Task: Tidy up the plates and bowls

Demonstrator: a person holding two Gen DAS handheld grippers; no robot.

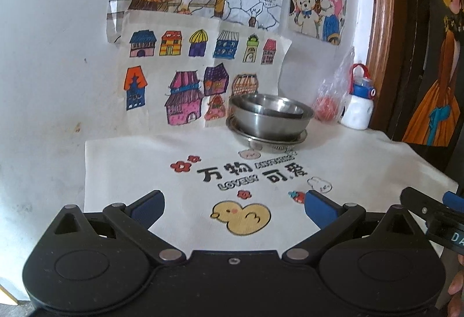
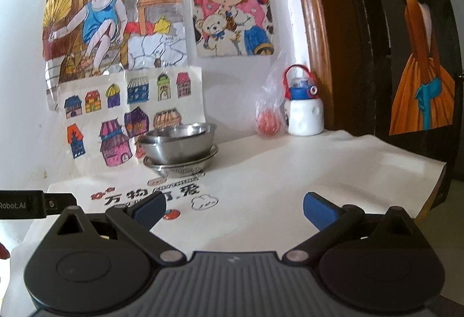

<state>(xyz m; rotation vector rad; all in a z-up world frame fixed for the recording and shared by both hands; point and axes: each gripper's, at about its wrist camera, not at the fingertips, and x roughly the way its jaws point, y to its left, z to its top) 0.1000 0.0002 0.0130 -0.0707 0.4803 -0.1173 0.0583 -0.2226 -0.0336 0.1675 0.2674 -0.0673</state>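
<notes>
A stack of steel dishes stands at the back of the table by the wall: a small bowl (image 1: 275, 106) nested in a larger bowl (image 1: 266, 122), which sits on steel plates (image 1: 268, 140). The same stack shows in the right wrist view, with bowls (image 2: 179, 143) on plates (image 2: 182, 164). My left gripper (image 1: 233, 205) is open and empty, low over the printed cloth, well short of the stack. My right gripper (image 2: 233, 208) is open and empty, also near the front, to the right of the left one.
A white cloth (image 1: 139, 160) with a duck print and characters covers the table. A white bottle with a blue and red lid (image 1: 358, 102) and a plastic bag holding a red ball (image 1: 326, 106) stand at the back right. Drawings hang on the wall; a wooden frame is at right.
</notes>
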